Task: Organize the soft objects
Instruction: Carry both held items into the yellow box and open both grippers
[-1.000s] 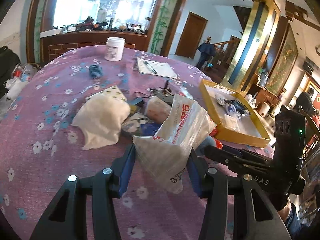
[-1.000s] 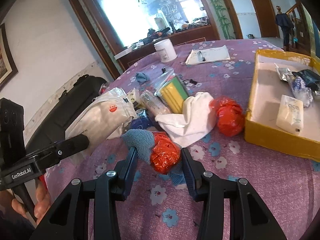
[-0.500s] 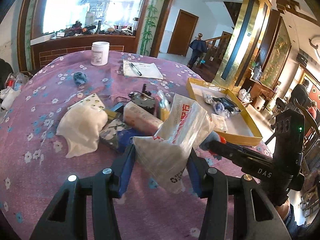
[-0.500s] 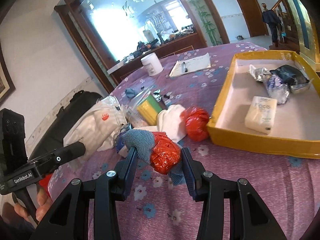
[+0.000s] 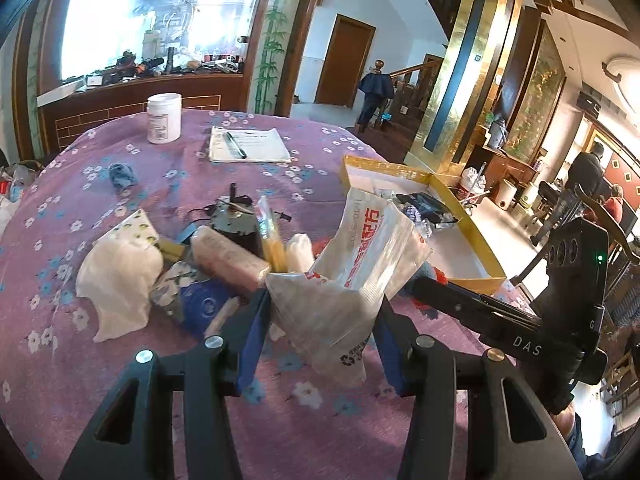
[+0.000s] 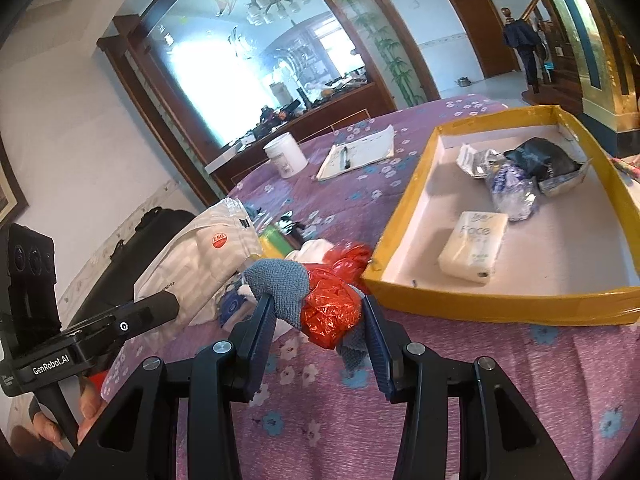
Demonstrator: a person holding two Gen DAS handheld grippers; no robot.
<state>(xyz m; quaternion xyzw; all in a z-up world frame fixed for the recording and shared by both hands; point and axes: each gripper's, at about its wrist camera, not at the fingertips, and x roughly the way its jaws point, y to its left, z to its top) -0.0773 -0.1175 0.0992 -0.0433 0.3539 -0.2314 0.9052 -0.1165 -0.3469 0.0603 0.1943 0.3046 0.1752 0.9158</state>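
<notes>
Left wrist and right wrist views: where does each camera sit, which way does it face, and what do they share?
Left wrist: on the left gripper, looking across the table at a held clear plastic bag; the right gripper's body shows at right.
Right wrist: on the right gripper, facing the yellow tray, clamping a red bag with blue cloth; a hand shows.
Shared: white jar, notepad, tray.

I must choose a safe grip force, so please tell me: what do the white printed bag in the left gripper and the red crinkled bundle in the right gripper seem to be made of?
White printed bag: seemingly thin plastic film, semi-glossy, creased, with a recycling mark. Red crinkled bundle: probably shiny thin plastic, full of sharp wrinkles and highlights, beside a grey-blue knitted cloth.
</notes>
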